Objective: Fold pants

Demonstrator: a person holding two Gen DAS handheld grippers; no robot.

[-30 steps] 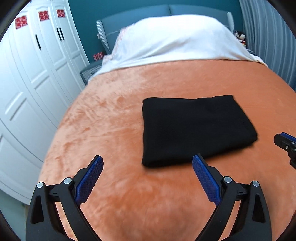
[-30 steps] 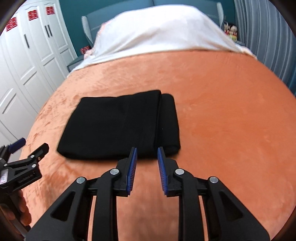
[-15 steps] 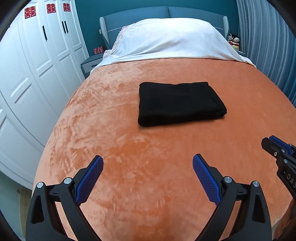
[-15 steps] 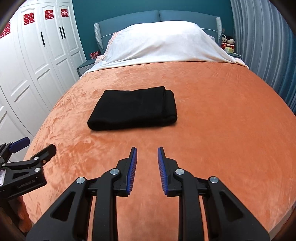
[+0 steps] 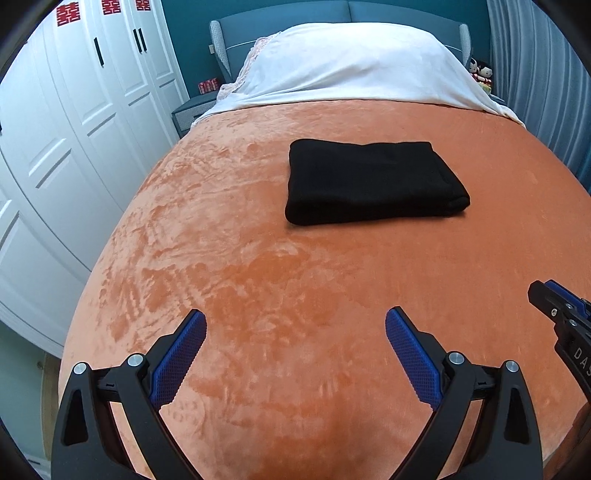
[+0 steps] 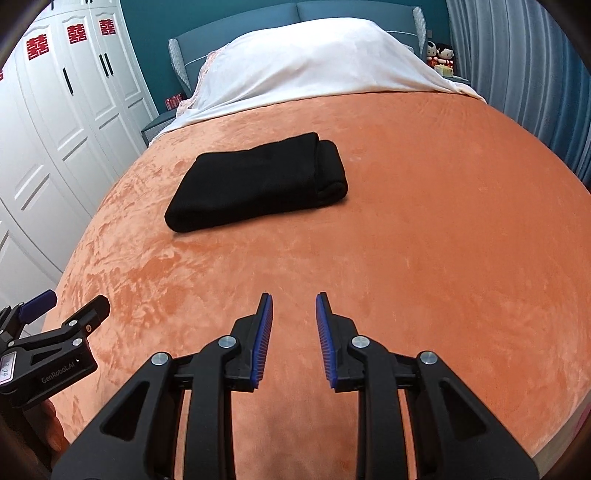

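Observation:
The black pants [image 5: 369, 181] lie folded in a compact rectangle on the orange bedspread [image 5: 258, 280], far ahead of both grippers. They also show in the right wrist view [image 6: 258, 184], left of centre. My left gripper [image 5: 295, 325] is wide open and empty, held above the near part of the bed. My right gripper [image 6: 294, 299] has its jaws narrowly apart and holds nothing. Each gripper shows at the edge of the other's view: the right one [image 5: 561, 314], the left one [image 6: 55, 332].
A white cover [image 5: 354, 62] drapes the pillows by the blue headboard [image 5: 288, 14]. White wardrobe doors [image 5: 74, 122] run along the left side of the bed. A grey curtain [image 5: 535, 66] hangs on the right. A nightstand [image 5: 188, 110] stands at the far left corner.
Both grippers have pulled back from the folded pants toward the foot of the bed. The pants stay put. Neither gripper's opening has changed.

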